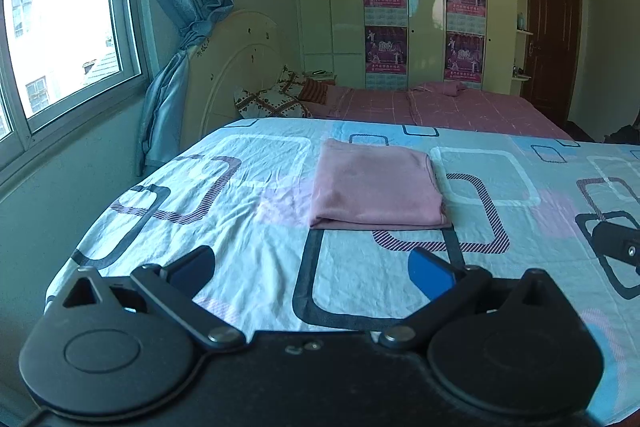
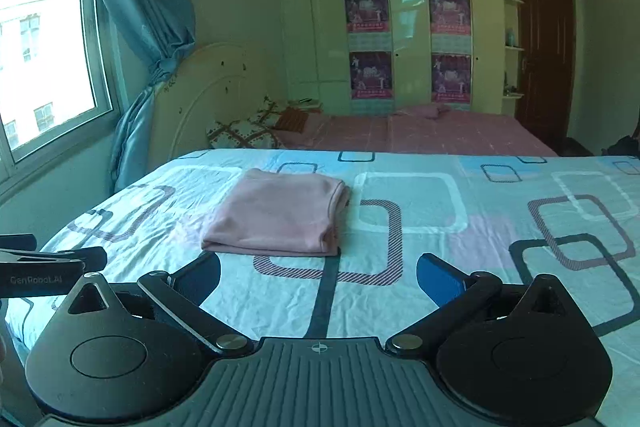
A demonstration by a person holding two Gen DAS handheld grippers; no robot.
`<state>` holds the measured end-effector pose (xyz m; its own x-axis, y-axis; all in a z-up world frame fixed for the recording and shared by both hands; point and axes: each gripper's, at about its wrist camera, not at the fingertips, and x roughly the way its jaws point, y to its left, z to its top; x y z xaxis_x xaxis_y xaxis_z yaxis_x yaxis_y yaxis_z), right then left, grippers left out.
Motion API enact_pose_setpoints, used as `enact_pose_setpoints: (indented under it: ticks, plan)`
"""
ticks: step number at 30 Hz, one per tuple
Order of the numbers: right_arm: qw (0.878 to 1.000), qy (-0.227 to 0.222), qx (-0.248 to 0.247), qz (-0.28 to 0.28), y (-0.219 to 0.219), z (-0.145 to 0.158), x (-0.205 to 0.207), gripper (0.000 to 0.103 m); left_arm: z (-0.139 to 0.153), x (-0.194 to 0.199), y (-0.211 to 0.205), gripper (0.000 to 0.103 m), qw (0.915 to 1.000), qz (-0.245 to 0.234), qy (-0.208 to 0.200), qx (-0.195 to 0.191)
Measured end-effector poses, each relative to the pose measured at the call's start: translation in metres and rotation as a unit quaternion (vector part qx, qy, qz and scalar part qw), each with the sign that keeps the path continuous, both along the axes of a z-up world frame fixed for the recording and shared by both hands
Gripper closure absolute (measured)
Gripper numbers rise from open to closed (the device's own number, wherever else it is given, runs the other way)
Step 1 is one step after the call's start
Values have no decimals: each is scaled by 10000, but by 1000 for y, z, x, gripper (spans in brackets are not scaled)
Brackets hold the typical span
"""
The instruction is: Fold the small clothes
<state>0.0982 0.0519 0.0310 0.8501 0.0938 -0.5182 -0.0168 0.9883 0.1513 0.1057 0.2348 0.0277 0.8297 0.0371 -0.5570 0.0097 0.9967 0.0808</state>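
A pink garment (image 1: 376, 187) lies folded into a flat rectangle on the patterned light-blue sheet (image 1: 248, 255). It also shows in the right wrist view (image 2: 280, 215). My left gripper (image 1: 316, 269) is open and empty, just short of the garment's near edge. My right gripper (image 2: 320, 275) is open and empty, in front of the garment and a little to its right. Part of the right gripper (image 1: 618, 245) shows at the right edge of the left wrist view. The left gripper (image 2: 48, 267) shows at the left edge of the right wrist view.
The sheet's left edge (image 1: 92, 227) drops off toward the wall under the window (image 1: 60, 27). A bed with a pink cover (image 1: 460, 107) and pillows (image 1: 272, 99) stands beyond. Wardrobes (image 1: 424, 7) and a brown door (image 1: 554, 39) are at the back.
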Motion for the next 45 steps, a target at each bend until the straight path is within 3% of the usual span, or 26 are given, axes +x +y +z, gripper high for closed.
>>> enact_pose_setpoints:
  ticks: [13, 45]
  plan:
    - [9991, -416, 45, 48, 0, 17, -41, 0, 14, -33, -2, 1, 9998, 40, -124, -128]
    - [9990, -437, -41, 38, -1, 14, -41, 0, 18, -39, -1, 1, 9998, 34, -173, -63]
